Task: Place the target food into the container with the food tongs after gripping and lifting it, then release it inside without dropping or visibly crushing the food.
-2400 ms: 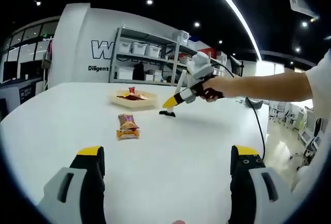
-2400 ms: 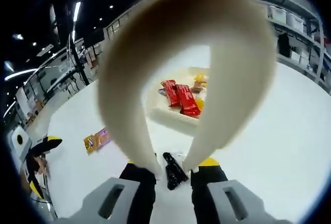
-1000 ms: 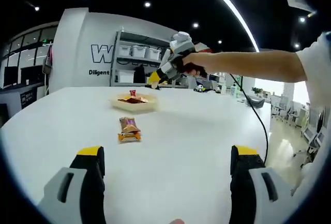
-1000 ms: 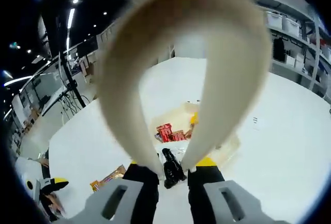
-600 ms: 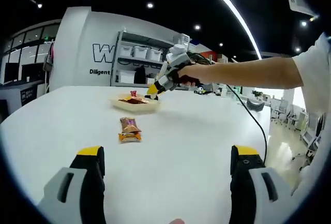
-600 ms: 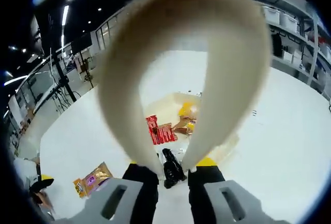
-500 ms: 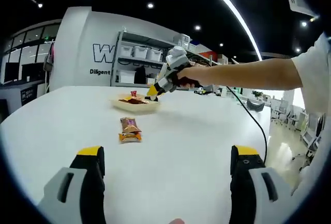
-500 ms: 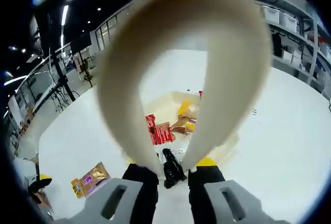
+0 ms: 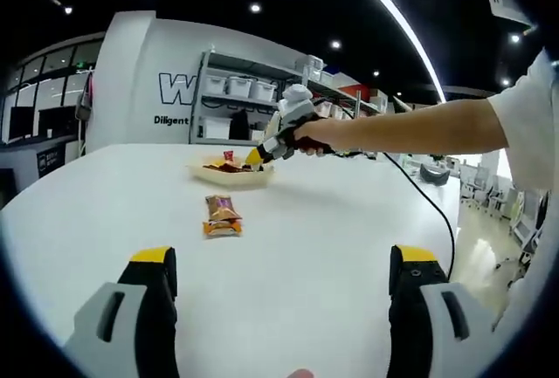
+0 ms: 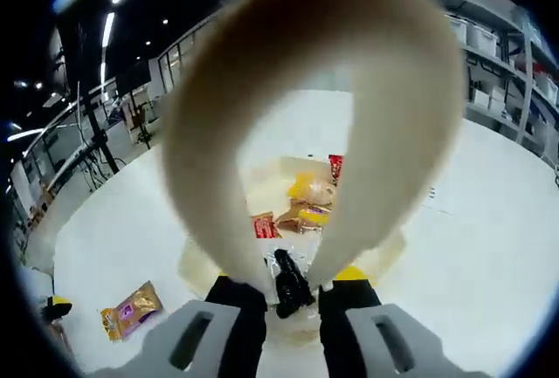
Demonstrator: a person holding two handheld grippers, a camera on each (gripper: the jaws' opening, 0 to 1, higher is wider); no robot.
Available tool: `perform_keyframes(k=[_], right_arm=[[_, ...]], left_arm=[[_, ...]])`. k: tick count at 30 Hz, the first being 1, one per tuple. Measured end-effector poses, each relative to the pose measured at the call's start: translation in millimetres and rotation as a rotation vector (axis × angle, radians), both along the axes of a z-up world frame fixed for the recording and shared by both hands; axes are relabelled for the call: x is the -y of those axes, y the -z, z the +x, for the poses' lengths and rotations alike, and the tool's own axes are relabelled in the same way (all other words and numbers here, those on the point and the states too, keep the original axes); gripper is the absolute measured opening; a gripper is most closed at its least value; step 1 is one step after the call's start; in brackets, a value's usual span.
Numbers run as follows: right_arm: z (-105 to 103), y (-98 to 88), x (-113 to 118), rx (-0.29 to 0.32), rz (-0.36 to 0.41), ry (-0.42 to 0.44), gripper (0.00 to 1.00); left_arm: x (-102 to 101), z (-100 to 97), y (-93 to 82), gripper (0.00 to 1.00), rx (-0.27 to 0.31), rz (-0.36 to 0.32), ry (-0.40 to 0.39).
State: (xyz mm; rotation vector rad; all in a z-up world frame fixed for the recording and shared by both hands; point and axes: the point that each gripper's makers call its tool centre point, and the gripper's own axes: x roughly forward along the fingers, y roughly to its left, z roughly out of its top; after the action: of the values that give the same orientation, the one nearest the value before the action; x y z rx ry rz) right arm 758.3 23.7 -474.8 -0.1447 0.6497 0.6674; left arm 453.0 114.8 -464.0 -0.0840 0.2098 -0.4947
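The right gripper (image 10: 284, 295) squeezes the cream tongs (image 10: 314, 72), whose tips pinch a small dark food piece (image 10: 289, 284) directly over the tray (image 10: 384, 251) (packets already inside). The left gripper (image 9: 281, 260) hangs wide apart, well back on the desk (image 9: 332, 221), with an orange packet (image 9: 221, 215) between it and the tray.

Black snack (image 10: 291, 286) (tongs (image 10: 314, 107)-held) over container (image 10: 384, 254)
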Motion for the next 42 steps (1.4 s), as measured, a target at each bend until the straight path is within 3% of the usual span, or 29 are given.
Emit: perform_keyframes(k=[7, 9, 23, 29, 33, 37, 42], right_arm=[[8, 5.7, -7, -0.013, 0.023, 0.018, 0.19], [11, -6.3, -12, 0.058, 0.050, -0.001, 0.19], [-2, -33.0, -8, 0.075, 0.098, 0.013, 0.18], [-29, -26.3, -14, 0.052, 0.095, -0.029, 0.19], [-41, -31.6, -20, 0.052, 0.102, -0.051, 0.19], [-55, -39.1, -31, 0.054, 0.115, -0.091, 0.19], [-86, -31.9, -54, 0.033, 0.127, -0.150, 0.20]], left_arm=[[-3, 2.1, 1.8, 0.99, -0.013, 0.008, -0.005], [-2, 1.7, 3.2, 0.99, -0.015, 0.009, -0.003], [-1, -0.8, 0.4, 0.99, -0.001, -0.020, 0.002], [-4, -2.0, -0.7, 0.99, 0.016, -0.019, -0.013], [-4, -3.3, 1.6, 0.99, 0.012, -0.013, -0.009], [-3, -3.3, 0.8, 0.99, 0.027, -0.009, -0.015], [-3, -3.4, 2.0, 0.99, 0.026, -0.007, -0.017]])
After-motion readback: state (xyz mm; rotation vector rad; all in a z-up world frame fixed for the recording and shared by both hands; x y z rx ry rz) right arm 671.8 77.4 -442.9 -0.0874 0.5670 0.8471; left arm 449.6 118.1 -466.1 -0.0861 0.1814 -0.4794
